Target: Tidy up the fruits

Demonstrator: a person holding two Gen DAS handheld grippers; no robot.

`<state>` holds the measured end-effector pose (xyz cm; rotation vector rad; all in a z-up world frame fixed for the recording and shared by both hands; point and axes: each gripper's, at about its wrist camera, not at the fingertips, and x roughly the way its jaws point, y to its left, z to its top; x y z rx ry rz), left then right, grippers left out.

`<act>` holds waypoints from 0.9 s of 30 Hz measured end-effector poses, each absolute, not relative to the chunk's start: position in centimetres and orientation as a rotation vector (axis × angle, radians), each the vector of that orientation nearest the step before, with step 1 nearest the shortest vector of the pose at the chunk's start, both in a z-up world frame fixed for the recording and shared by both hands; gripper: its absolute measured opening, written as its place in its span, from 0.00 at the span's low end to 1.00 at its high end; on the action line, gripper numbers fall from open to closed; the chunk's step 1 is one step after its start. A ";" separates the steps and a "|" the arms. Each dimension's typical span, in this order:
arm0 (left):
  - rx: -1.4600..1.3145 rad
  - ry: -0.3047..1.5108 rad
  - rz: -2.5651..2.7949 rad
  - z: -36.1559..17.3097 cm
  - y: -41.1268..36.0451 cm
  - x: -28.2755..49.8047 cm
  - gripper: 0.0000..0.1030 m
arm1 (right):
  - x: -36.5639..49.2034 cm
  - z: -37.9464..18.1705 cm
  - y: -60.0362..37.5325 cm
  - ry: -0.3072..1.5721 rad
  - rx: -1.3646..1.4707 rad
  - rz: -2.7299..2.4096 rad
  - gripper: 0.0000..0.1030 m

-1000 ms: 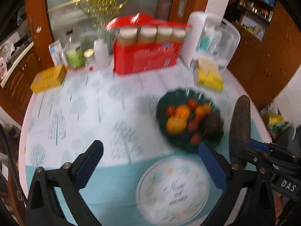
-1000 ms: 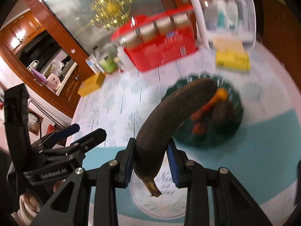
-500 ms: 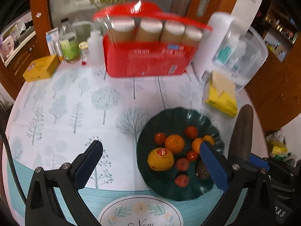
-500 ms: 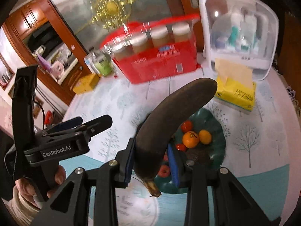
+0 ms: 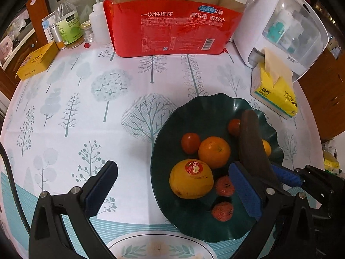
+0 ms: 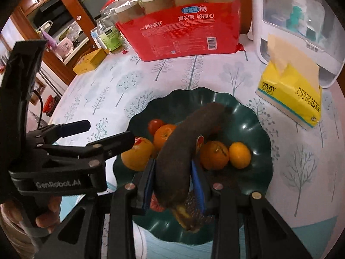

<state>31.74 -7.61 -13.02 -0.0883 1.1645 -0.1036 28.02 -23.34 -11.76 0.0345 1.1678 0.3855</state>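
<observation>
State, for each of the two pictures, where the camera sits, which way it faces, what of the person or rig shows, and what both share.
Left wrist: on the left gripper, facing steeply down at the wavy dark green fruit bowl; its open fingers show.
Right wrist: on the right gripper, facing down; shut on the blackened banana, a hand at left.
Shared: bowl, banana, red paper-cup pack, yellow tissue pack.

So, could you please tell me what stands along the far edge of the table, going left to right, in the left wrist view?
Yellow box → green-labelled bottle → white squeeze bottle → red pack of paper cups → white dispenser.
</observation>
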 end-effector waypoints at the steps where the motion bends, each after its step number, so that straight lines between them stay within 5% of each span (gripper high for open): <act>1: -0.082 1.164 -0.104 -13.0 -7.6 31.7 0.99 | 28.1 -12.0 -23.3 1.181 0.029 0.381 0.33; 27: -0.065 1.068 -0.149 -8.1 -7.0 26.4 0.99 | 22.9 -7.7 -23.9 1.060 -0.032 0.279 0.39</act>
